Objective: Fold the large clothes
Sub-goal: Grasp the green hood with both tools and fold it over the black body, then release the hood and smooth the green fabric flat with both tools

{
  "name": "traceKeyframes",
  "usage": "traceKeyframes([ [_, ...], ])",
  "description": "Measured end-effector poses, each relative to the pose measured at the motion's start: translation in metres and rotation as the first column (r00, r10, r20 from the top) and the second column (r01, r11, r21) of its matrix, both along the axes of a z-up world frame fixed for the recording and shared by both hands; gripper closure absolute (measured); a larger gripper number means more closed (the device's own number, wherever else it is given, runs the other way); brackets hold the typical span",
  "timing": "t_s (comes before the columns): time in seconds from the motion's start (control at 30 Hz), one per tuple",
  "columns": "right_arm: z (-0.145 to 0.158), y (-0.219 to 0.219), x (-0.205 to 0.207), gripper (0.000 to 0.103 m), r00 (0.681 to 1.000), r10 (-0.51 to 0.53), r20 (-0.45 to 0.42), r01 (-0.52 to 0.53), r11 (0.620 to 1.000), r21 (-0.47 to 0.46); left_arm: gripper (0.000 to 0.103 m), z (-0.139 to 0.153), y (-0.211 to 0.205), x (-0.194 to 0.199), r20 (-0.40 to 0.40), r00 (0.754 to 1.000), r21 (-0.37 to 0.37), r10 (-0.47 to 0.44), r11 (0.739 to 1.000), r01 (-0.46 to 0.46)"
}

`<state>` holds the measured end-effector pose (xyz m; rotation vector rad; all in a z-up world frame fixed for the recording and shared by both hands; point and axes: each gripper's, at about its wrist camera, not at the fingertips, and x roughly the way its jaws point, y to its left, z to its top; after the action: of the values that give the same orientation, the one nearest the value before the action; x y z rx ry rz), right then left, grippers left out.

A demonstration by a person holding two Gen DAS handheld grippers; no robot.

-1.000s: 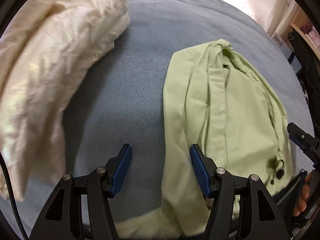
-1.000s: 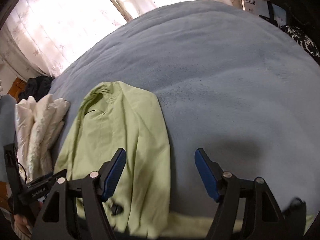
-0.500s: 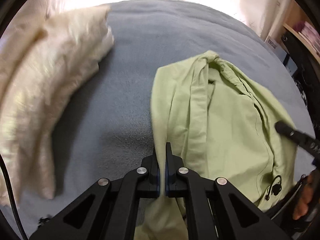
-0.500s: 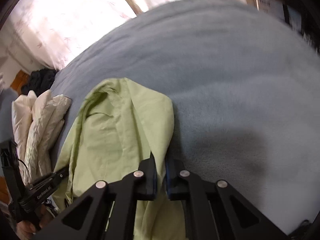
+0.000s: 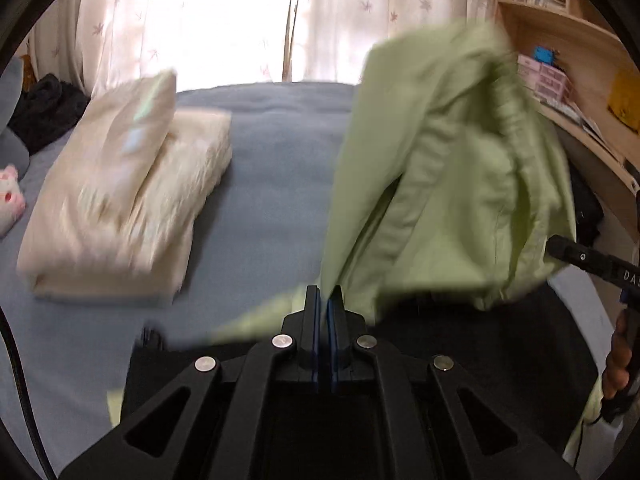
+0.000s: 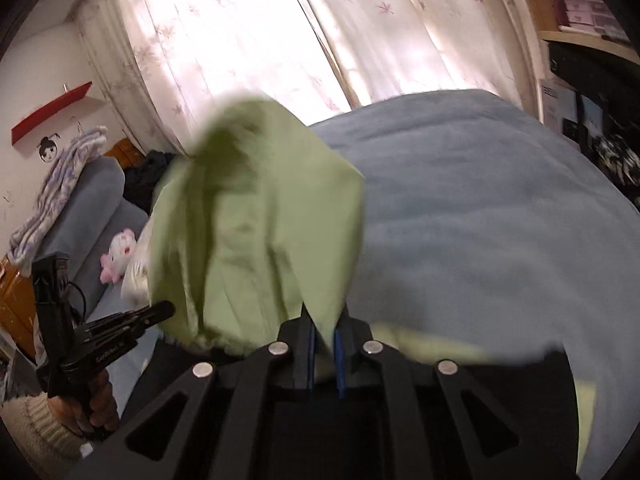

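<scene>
Home bedroom: bed with blue blanket (image 6: 480,208), cream pillows (image 5: 120,200), floral window curtains (image 6: 248,40), wooden bookshelf (image 5: 568,40).

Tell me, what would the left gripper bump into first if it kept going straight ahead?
Probably the light green cloth garment pinched in the left gripper; it billows right ahead. Past it, likely the grey-blue fleece blanket, though depth is unclear.

Garment (image 5: 448,184): hanging above the bed (image 5: 264,200), between my two grippers.
Folded bedding (image 5: 120,208): lying on the bed, left of the garment.
Plush toy (image 6: 118,254): sitting beyond the bedding.
Curtains (image 6: 280,32): hanging behind the bed.
Shelves (image 5: 568,40): standing right.
</scene>
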<state>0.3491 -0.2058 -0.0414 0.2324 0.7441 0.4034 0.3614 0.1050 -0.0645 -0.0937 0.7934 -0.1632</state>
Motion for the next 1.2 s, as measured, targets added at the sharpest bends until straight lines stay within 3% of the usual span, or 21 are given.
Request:
traceKeyframes([
  [0.2, -0.039, -0.007, -0.066, 0.082, 0.983, -0.035, -0.181, 0.024, 0.998, -0.059, 0.102, -0.050, 0.025, -0.057, -0.176, 0.984, -0.083, 0.021, 0.996, -0.036],
  [0.33, -0.061, -0.004, -0.105, 0.082, 0.951, -0.048, -0.305, 0.020, 0.995, -0.097, 0.101, -0.061, 0.030, -0.094, -0.217, 0.976, -0.078, 0.007, 0.997, -0.024],
  [0.53, -0.058, 0.007, -0.152, 0.079, 0.946, -0.006, -0.325, -0.030, 0.994, -0.105, 0.092, -0.047, 0.019, -0.140, -0.215, 0.975, -0.110, -0.064, 0.993, 0.041],
  [0.67, -0.046, 0.015, -0.175, 0.057, 0.956, 0.013, -0.294, -0.036, 0.997, -0.071, 0.079, -0.031, 0.011, -0.158, -0.200, 0.973, -0.175, -0.115, 0.981, 0.080],
  [0.87, -0.045, 0.017, -0.189, 0.055, 0.962, 0.020, -0.273, -0.029, 0.999, -0.031, 0.074, -0.031, 0.002, -0.155, -0.217, 0.965, -0.278, -0.147, 0.957, 0.083],
  [1.2, -0.085, 0.016, -0.147, 0.055, 0.932, 0.004, -0.363, 0.042, 0.992, 0.120, 0.073, -0.075, -0.005, -0.116, -0.286, 0.951, -0.426, -0.120, 0.904, -0.014],
])
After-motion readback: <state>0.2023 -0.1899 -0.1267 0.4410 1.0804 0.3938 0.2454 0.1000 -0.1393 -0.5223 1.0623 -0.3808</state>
